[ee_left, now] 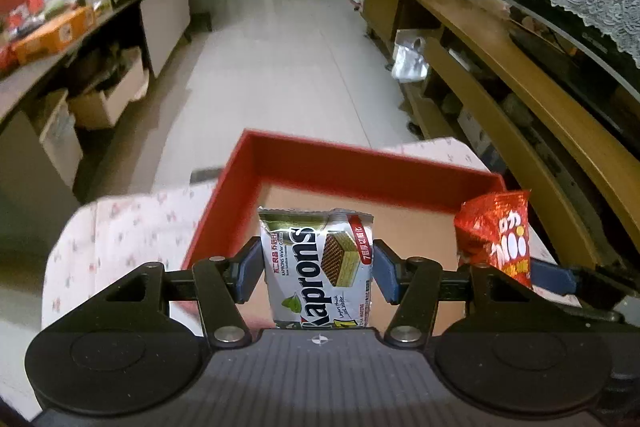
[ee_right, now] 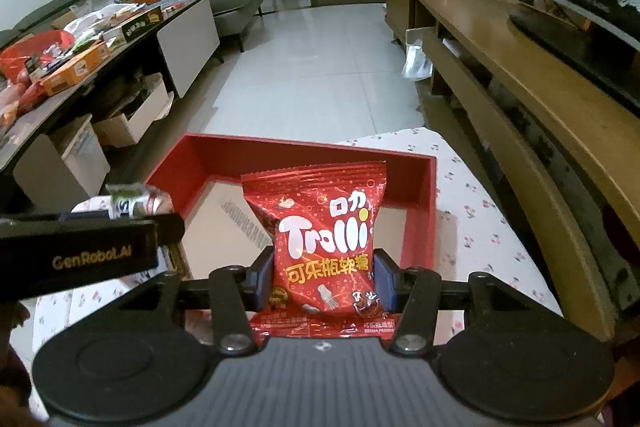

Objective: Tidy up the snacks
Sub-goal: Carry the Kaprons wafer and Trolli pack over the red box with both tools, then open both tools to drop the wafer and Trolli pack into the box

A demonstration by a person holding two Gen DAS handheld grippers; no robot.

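Over the red box (ee_right: pixel 424 187), left tool (ee_left: pixel 318 269) grips Kaprons wafers (ee_left: pixel 320 267); right tool (ee_right: pixel 323 277) grips Trolli bag (ee_right: pixel 324 239).

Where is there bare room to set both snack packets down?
The red box shows a bare cardboard floor between its walls. Floral cloth right of it is free too. The dark side table is crowded with boxes and bags.

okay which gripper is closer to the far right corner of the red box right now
Right. The right gripper, clamping the Trolli bag, sits toward the red box's right wall; the left gripper, holding the Kaprons wafer pack, is near its left wall.
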